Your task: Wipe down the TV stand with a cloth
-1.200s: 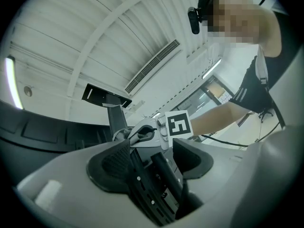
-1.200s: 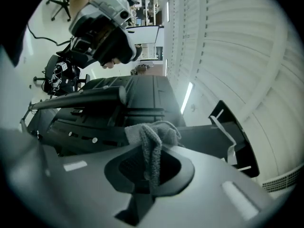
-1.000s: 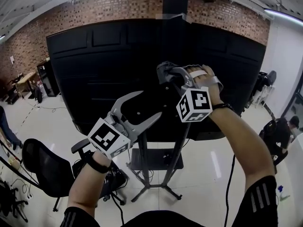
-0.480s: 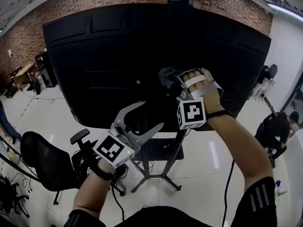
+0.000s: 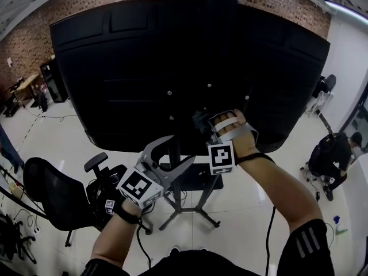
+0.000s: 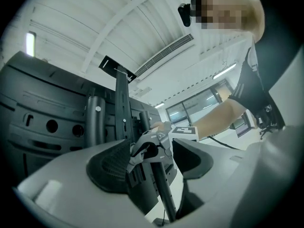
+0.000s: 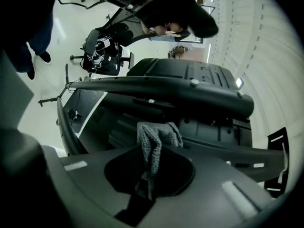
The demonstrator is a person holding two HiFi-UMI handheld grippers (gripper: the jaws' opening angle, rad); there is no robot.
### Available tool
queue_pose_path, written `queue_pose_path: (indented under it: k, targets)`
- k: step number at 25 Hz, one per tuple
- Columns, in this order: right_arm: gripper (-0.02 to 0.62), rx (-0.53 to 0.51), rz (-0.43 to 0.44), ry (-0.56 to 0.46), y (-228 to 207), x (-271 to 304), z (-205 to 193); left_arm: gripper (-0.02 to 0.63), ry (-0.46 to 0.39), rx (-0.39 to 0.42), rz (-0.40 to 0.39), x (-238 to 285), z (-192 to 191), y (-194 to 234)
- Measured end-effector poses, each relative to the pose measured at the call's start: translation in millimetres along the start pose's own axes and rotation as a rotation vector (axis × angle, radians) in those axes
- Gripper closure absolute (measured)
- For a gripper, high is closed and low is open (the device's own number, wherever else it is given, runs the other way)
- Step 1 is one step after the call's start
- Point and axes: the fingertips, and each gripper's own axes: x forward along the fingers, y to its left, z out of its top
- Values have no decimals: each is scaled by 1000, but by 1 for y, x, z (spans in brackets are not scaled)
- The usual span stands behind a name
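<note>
The TV shows its big black back, mounted on a black stand whose poles run down to a shelf and splayed feet on the floor. My right gripper is at the TV's lower edge by the poles, shut on a grey knitted cloth that sticks out past its jaws. A stand tube lies just beyond the cloth. My left gripper hangs lower left with its jaws open and empty; between them a stand pole and the right gripper show.
A black office chair stands at the lower left beside the stand's feet. A person crouches on the floor at the right. A cable trails down by my right arm. A brick wall runs behind.
Both grippers have come down in front of the TV's back. The right one, still shut on the cloth, has dropped to the TV's lower edge.
</note>
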Motion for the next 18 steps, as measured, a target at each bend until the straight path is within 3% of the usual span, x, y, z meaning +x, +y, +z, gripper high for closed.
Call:
queue_pose_path:
  k: [5,14,16,18]
  targets:
    - [569,16,77,12,54,16,6,299,37,-33,0,-6,-27,-3]
    - [569,100,153,-10,91,22,17,299,86,-68,-11,-11,-53,-17]
    - [569,155,145,-50,84,15,22,299,90,-73,-14,-11,-57,-18]
    - [569,273,124,-118,67,-1,27,299,90,-76,-14,-11,-54,-20]
